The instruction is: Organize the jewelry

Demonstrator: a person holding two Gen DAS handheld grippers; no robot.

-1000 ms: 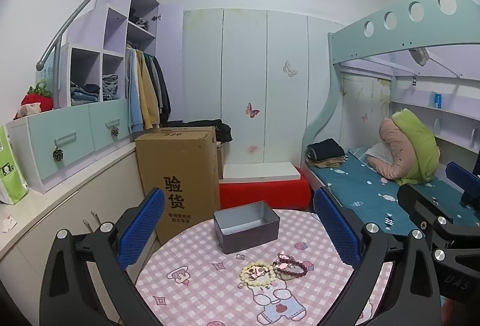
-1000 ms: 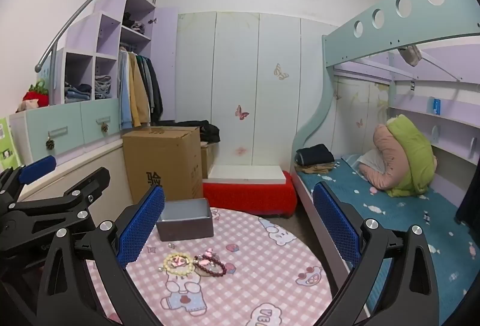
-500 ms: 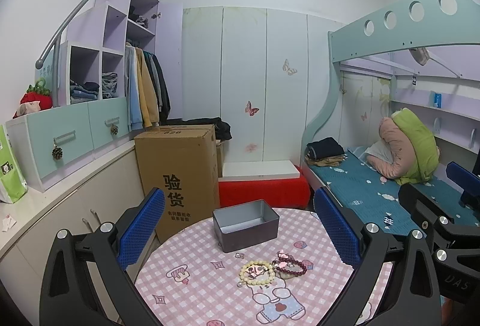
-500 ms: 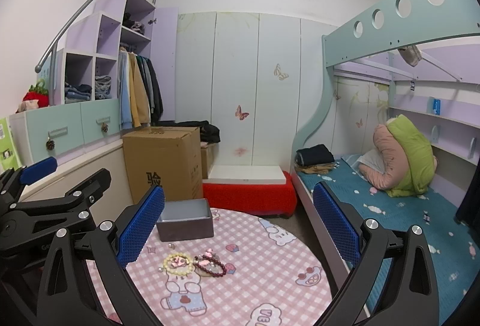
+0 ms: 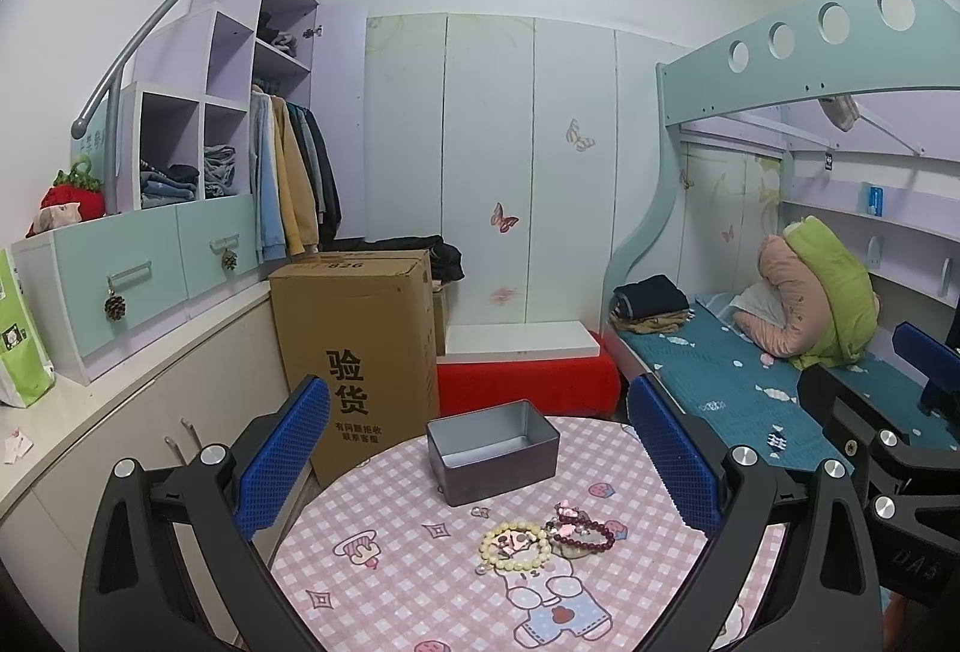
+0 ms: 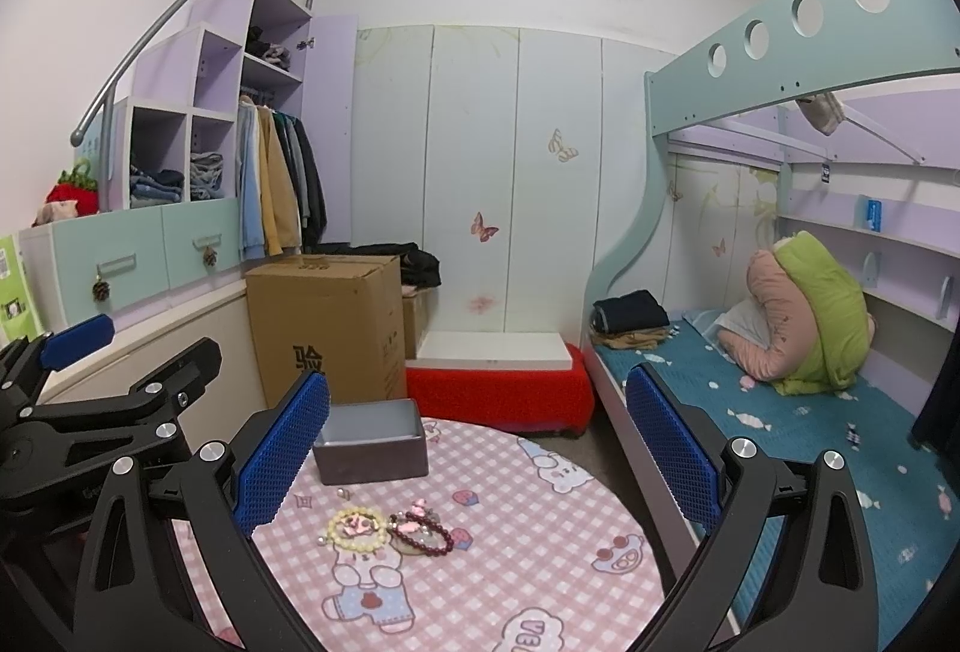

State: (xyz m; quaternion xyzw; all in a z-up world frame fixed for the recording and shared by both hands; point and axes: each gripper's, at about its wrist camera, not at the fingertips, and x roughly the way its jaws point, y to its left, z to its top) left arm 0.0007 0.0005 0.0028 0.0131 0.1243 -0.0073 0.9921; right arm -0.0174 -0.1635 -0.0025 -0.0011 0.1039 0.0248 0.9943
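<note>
Both grippers (image 5: 477,457) (image 6: 477,451) spread, empty; tin (image 5: 493,451) long axis left-right; bracelets (image 5: 546,538) near it.

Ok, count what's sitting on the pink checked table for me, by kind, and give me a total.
Metal tin: 1
Cream bead bracelet: 1
Dark red bead bracelet: 1
Small pieces by the tin, too small to tell apart: about 2
Total: about 5
</note>
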